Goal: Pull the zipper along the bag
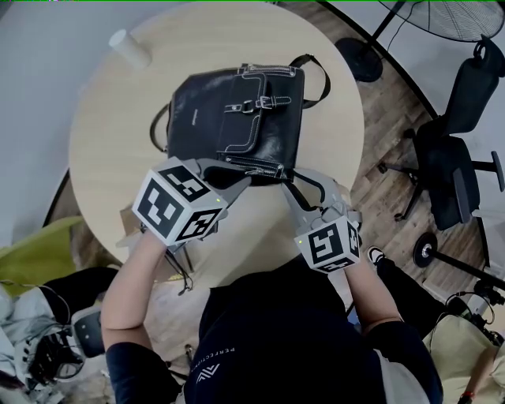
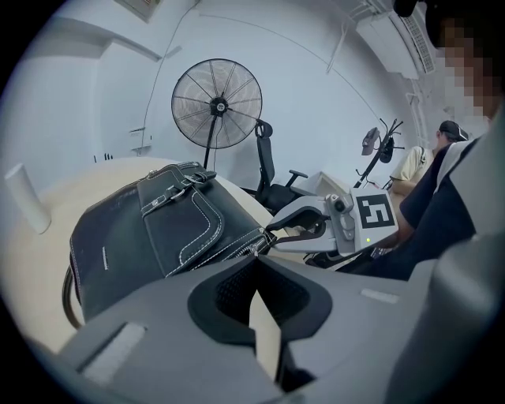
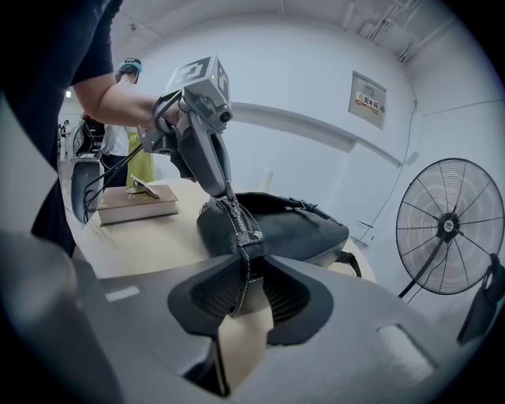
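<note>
A black leather bag (image 1: 237, 118) with white stitching lies on the round pale table (image 1: 110, 142). Its zipper (image 3: 241, 225) runs along the edge nearest me. My left gripper (image 1: 246, 180) reaches in from the left. It is shut, with its tips (image 2: 256, 254) pinched on the small zipper pull. In the right gripper view the left gripper (image 3: 230, 193) meets the zipper from above. My right gripper (image 1: 290, 180) is at the bag's near right corner. It is shut on the stitched leather end tab (image 3: 241, 280), which runs between its pads. From the left gripper view, the right gripper (image 2: 272, 230) sits at that same corner.
A white cylinder (image 1: 130, 49) stands at the table's far left. A brown book (image 3: 134, 207) lies on the table's near left side. Off the table to the right are a standing fan (image 1: 450, 16) and a black office chair (image 1: 458, 158).
</note>
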A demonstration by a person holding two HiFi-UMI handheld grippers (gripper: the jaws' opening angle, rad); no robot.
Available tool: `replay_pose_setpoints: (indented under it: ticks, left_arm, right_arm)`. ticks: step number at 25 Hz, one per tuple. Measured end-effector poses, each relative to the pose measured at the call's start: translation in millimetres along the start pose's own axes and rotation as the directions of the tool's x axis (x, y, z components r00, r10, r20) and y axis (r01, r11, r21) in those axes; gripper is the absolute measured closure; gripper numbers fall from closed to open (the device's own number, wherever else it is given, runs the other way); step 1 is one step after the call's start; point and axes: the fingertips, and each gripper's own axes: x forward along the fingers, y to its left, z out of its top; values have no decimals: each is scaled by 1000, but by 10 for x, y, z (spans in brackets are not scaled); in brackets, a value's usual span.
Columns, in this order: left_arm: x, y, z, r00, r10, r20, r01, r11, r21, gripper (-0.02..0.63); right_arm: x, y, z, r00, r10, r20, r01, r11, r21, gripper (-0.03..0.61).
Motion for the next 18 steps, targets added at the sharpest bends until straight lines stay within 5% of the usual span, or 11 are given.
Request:
replay_pose_setpoints:
  ticks: [18]
  left_arm:
    - [-5,55,-56,998,0,57,3,998,-67,594]
  right_arm:
    - [-10,1,0,1000,10,-3,-10,1000,-5,489]
